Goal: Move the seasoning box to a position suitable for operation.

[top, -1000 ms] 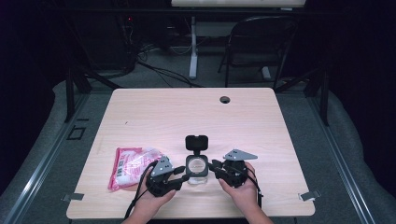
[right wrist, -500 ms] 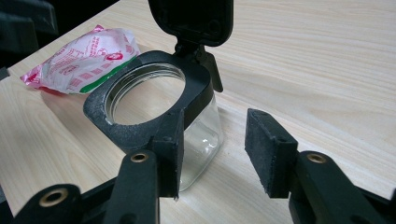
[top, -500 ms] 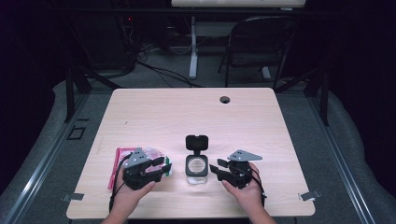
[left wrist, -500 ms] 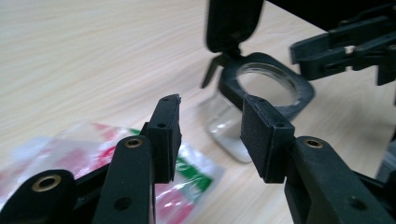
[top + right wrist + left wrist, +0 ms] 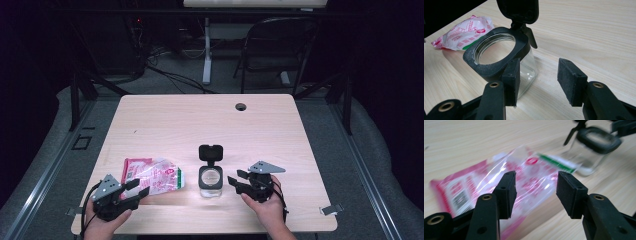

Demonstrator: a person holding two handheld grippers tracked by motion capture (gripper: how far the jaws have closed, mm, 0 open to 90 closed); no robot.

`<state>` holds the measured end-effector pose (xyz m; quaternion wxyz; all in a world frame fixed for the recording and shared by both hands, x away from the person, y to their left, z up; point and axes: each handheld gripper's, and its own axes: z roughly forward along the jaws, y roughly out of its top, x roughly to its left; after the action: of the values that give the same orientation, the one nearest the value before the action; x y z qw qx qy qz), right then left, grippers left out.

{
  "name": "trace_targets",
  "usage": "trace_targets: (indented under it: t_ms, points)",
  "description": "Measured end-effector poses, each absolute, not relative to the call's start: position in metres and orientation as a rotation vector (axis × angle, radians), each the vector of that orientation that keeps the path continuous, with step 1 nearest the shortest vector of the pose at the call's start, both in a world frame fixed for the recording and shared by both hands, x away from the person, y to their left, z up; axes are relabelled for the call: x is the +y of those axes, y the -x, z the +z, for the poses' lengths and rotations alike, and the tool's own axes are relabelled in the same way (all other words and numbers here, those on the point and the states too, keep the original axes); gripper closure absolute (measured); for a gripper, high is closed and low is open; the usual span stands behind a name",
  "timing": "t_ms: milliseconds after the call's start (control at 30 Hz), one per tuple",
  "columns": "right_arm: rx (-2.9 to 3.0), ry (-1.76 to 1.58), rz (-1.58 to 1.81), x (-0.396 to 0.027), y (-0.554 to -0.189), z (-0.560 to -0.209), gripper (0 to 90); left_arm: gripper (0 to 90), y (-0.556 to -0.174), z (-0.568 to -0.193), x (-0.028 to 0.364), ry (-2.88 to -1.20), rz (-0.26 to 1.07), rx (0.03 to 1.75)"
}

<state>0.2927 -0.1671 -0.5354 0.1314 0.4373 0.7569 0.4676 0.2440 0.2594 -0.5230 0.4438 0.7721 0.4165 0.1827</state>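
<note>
While the left tongs (image 5: 134,189) point at the near end of a pink and clear plastic packet (image 5: 152,176), their jaws stand apart and have just been opening, with nothing pressed between the pads; in the left gripper view the left tongs (image 5: 535,187) frame the crinkled packet (image 5: 499,180) lying flat on the desk just beyond the fingertips. The right tongs (image 5: 235,178) sit just beside a small glass jar (image 5: 210,180), at its right as the high view shows it. Their jaws also stand apart and have just been opening. In the right gripper view the right tongs (image 5: 537,77) show one pad close against the jar's (image 5: 499,57) black collar and glass wall, whether touching I cannot tell, while the other pad hangs over bare wood, so the jar is not clamped. The jar stands upright near the front middle of the desk (image 5: 200,120), its black hinged lid (image 5: 210,152) flipped open and standing up behind the mouth. The packet lies to the jar's left, close to it. A person's hands hold both grippers at the desk's front edge. A small round hole (image 5: 241,106) sits near the far edge.
</note>
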Motion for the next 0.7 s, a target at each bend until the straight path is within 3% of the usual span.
trace_targets:
  t_ms: [133,367,700]
  points:
    - [2.205,-1.267,1.355,-0.165,-0.293,-0.536,52.5,42.2,-0.248,-0.537,0.260,-1.959,0.485,1.086]
    - [2.211,-1.279,1.365,-0.164,-0.295,-0.538,50.9,28.3,-0.254,-0.551,0.239,-2.031,0.534,1.026]
    - [2.217,-1.310,1.376,-0.167,-0.296,-0.541,50.5,26.8,-0.259,-0.562,0.207,-2.123,0.569,0.928]
